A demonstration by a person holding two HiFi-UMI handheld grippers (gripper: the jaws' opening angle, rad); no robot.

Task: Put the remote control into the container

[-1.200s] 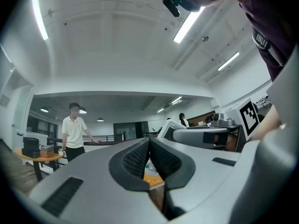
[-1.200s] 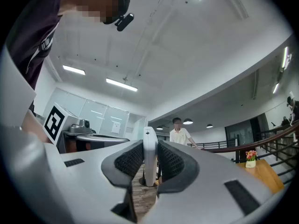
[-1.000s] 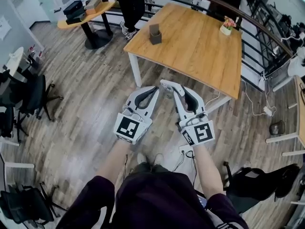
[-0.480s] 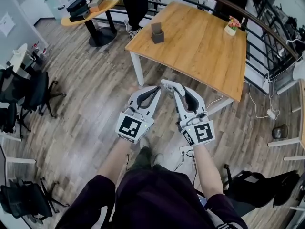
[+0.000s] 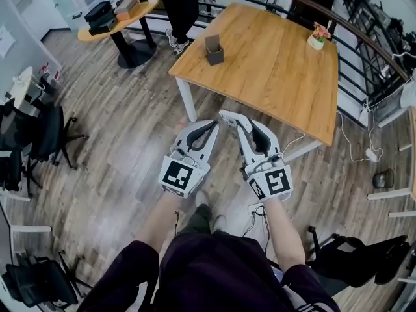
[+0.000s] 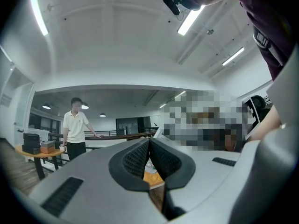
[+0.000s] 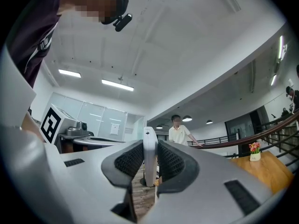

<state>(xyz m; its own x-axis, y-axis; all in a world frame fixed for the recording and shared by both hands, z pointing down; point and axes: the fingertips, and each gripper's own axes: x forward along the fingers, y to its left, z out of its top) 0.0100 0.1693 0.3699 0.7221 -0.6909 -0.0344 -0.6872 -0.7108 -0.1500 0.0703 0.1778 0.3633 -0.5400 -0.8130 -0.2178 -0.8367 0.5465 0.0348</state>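
Note:
A white remote control (image 5: 230,117) is clamped in my right gripper (image 5: 242,125), its end sticking out past the fingertips; in the right gripper view the remote (image 7: 149,153) stands upright between the ribbed pads. My left gripper (image 5: 209,126) is shut with nothing in it, held beside the right one over the wood floor. The dark grey container (image 5: 213,49) stands on the wooden table (image 5: 273,64), well ahead of both grippers. In the left gripper view the left gripper (image 6: 149,158) shows its pads pressed together.
A small flower pot (image 5: 316,38) sits at the table's far right. A person (image 5: 179,5) stands by a round side table (image 5: 114,19) with boxes. Black chairs (image 5: 32,132) line the left; a railing (image 5: 364,41) and floor cables (image 5: 361,149) lie to the right.
I have stepped a little over the floor, so the table and room shift slightly in view. Both grippers keep the same pose, and the remote stays in the right one.

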